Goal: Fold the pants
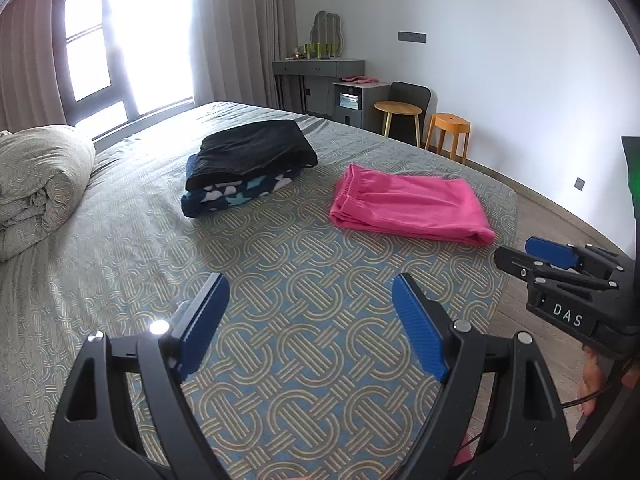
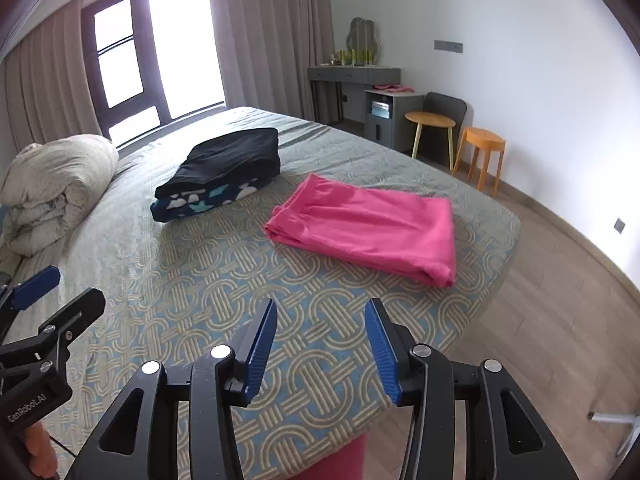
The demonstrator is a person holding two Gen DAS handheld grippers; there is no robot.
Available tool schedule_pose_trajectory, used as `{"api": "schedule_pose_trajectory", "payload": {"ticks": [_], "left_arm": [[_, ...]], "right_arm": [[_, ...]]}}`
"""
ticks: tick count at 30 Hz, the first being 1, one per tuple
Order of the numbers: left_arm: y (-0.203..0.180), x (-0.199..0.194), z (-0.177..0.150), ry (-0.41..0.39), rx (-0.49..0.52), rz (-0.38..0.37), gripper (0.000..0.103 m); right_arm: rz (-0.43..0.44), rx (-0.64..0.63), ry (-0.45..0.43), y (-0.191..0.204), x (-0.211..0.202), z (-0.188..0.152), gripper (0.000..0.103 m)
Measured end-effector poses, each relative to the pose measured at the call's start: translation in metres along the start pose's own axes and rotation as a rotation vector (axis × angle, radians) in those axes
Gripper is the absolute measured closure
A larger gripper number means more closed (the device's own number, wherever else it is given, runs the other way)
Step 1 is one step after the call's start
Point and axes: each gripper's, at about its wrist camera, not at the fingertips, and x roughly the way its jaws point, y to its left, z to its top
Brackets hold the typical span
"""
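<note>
Pink fleecy pants [image 2: 366, 224] folded rectangular on woven-pattern bedspread [image 2: 224, 280]; left gripper [image 1: 310, 320], right gripper [image 2: 322, 344] spread, empty.

We see soft, matt pink cloth pants [image 2: 366, 226] on a woven, patterned bedspread [image 2: 208, 280]. Our grippers' ribbed blue pads [image 1: 418, 326] sit in matt black plastic; the stools [image 2: 480, 156] look smooth wood.
</note>
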Motion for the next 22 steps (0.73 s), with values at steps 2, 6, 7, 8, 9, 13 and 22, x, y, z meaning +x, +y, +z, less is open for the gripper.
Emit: {"api": "schedule_pose_trajectory", "payload": {"ticks": [2,6,7,8,9,13,22], "left_arm": [[-0.004,-0.001,0.0,-0.001,0.008,0.001,0.019],[-0.01,-0.002,0.001,-0.005,0.017,0.001,0.019],[-0.011,-0.002,0.001,-0.007,0.017,-0.002,0.019],[-0.012,-0.002,0.001,-0.009,0.017,-0.005,0.019],[-0.013,-0.002,0.0,-0.01,0.017,-0.007,0.019],[-0.016,-0.001,0.0,-0.011,0.023,-0.005,0.019],[-0.019,0.001,-0.001,0.003,0.026,-0.002,0.019]], "right_arm": [[-0.001,0.006,0.002,-0.003,0.0,-0.001,0.056],[0.003,0.021,-0.007,-0.007,0.0,0.0,0.056],[0.003,0.022,-0.008,-0.007,-0.001,-0.001,0.056],[0.002,0.024,-0.01,-0.008,-0.001,-0.001,0.056],[0.001,0.027,-0.012,-0.009,-0.002,-0.001,0.056],[0.004,0.037,-0.013,-0.013,-0.001,-0.001,0.055],[-0.014,0.024,-0.037,-0.013,-0.005,-0.002,0.055]]}}
